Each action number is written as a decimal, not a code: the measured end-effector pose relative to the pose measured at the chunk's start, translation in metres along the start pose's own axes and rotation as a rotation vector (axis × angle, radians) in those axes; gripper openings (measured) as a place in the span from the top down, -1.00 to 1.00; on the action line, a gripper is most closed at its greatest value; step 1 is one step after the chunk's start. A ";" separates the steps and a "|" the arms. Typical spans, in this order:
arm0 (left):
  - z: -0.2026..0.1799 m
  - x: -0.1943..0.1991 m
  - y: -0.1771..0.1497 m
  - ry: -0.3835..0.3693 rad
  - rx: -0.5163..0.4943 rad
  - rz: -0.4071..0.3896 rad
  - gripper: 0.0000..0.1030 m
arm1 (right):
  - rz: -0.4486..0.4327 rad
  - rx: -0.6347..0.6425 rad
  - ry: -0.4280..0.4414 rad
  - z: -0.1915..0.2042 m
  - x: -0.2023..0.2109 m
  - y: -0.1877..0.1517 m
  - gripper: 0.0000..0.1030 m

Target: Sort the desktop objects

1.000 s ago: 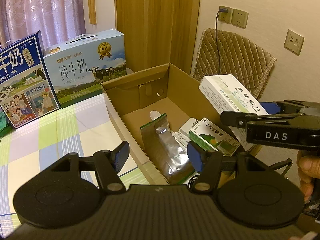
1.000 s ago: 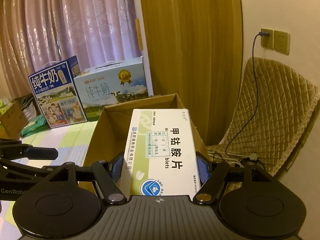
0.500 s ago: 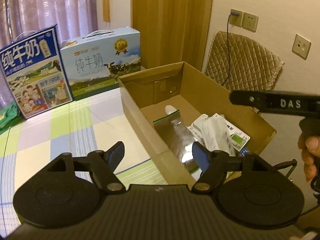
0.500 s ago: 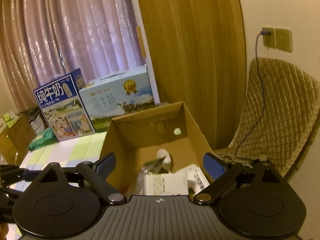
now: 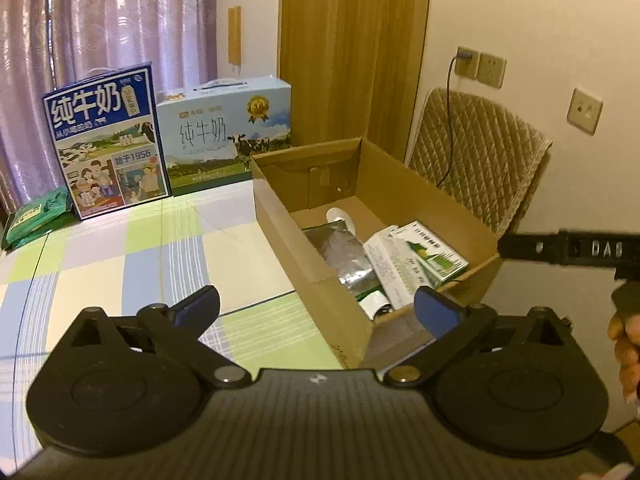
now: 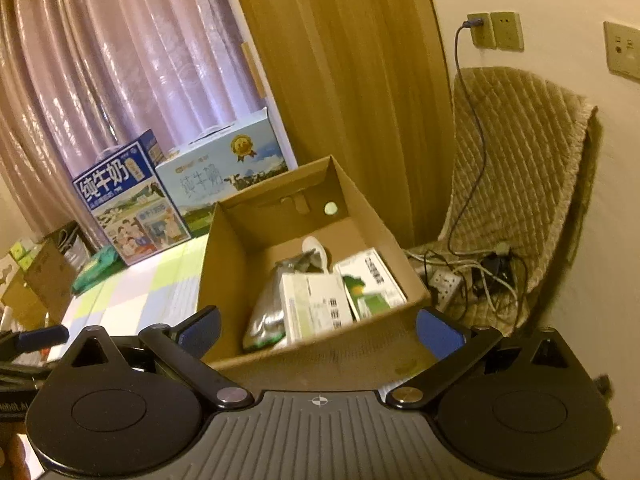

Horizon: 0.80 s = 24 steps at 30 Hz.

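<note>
Our right gripper (image 6: 318, 330) let go of the white medicine box (image 6: 316, 306) within the last second; it now lies in the cardboard box (image 6: 320, 354) at 12 o'clock, beside 1 green-printed box (image 6: 370, 284). Both our grippers, left gripper (image 5: 316, 312) too, stand wide apart and empty, so this item looks sorted.

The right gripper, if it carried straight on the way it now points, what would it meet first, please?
Most likely the near wall of the cardboard box, which fills the gap between the open right gripper. Slightly higher, it would clear the rim and reach the white medicine box; depth is uncertain.
</note>
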<state>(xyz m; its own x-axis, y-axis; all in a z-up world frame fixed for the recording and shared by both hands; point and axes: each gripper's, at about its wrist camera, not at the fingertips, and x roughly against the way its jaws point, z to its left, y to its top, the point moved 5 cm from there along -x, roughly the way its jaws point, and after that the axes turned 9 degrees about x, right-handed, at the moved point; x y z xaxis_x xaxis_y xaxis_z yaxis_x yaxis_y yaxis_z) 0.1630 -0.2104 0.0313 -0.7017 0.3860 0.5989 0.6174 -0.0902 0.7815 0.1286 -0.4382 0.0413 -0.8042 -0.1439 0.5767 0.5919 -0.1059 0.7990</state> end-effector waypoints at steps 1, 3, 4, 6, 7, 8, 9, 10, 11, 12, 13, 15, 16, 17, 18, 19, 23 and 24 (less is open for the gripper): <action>-0.002 0.005 -0.001 -0.002 0.013 0.000 -0.97 | 0.004 0.006 0.001 0.001 0.006 -0.002 -0.96; -0.005 0.016 -0.003 -0.007 0.032 -0.001 -0.97 | 0.010 0.021 0.004 0.006 0.017 -0.005 -0.96; -0.008 0.021 -0.004 -0.011 0.033 -0.003 -0.98 | 0.011 0.029 0.004 0.008 0.024 -0.006 -0.96; -0.013 0.032 -0.007 -0.007 0.033 -0.007 -0.98 | 0.013 0.037 0.004 0.012 0.034 -0.008 -0.96; -0.016 0.037 -0.008 0.000 0.035 -0.004 -0.98 | 0.013 0.039 0.004 0.014 0.039 -0.009 -0.96; -0.018 0.041 -0.009 0.005 0.038 0.003 -0.98 | 0.015 0.045 0.006 0.016 0.045 -0.011 -0.96; -0.021 0.046 -0.010 0.003 0.045 0.009 -0.98 | 0.018 0.054 0.006 0.019 0.050 -0.012 -0.96; -0.024 0.051 -0.012 0.001 0.052 0.012 -0.98 | 0.019 0.065 0.004 0.021 0.055 -0.013 -0.96; -0.026 0.055 -0.013 0.001 0.057 0.012 -0.98 | 0.020 0.081 0.001 0.024 0.061 -0.015 -0.96; -0.028 0.060 -0.015 0.007 0.062 0.010 -0.98 | 0.020 0.093 -0.001 0.026 0.066 -0.016 -0.96; -0.030 0.064 -0.017 0.015 0.064 0.008 -0.98 | 0.019 0.103 -0.004 0.028 0.071 -0.018 -0.96; -0.034 0.071 -0.021 0.026 0.067 0.012 -0.97 | 0.019 0.110 -0.009 0.030 0.080 -0.022 -0.96; -0.036 0.074 -0.024 0.026 0.076 0.018 -0.97 | 0.020 0.108 -0.010 0.031 0.084 -0.023 -0.96; -0.036 0.076 -0.026 0.024 0.084 0.022 -0.97 | 0.022 0.107 -0.011 0.031 0.088 -0.025 -0.96; -0.037 0.079 -0.028 0.017 0.094 0.029 -0.97 | 0.023 0.108 -0.012 0.031 0.093 -0.027 -0.96; -0.037 0.081 -0.029 0.011 0.099 0.032 -0.97 | 0.025 0.111 -0.015 0.032 0.097 -0.029 -0.96; -0.043 0.089 -0.037 0.014 0.104 0.035 -0.97 | 0.040 0.127 -0.022 0.038 0.108 -0.036 -0.96; -0.044 0.090 -0.038 0.011 0.109 0.040 -0.97 | 0.040 0.132 -0.020 0.040 0.111 -0.037 -0.96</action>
<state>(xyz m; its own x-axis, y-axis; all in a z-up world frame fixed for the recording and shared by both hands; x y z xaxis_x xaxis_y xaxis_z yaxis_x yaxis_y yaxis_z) 0.0605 -0.2121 0.0632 -0.6790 0.3740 0.6318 0.6798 -0.0046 0.7333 0.0157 -0.4113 0.0823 -0.7816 -0.1258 0.6110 0.6125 0.0305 0.7899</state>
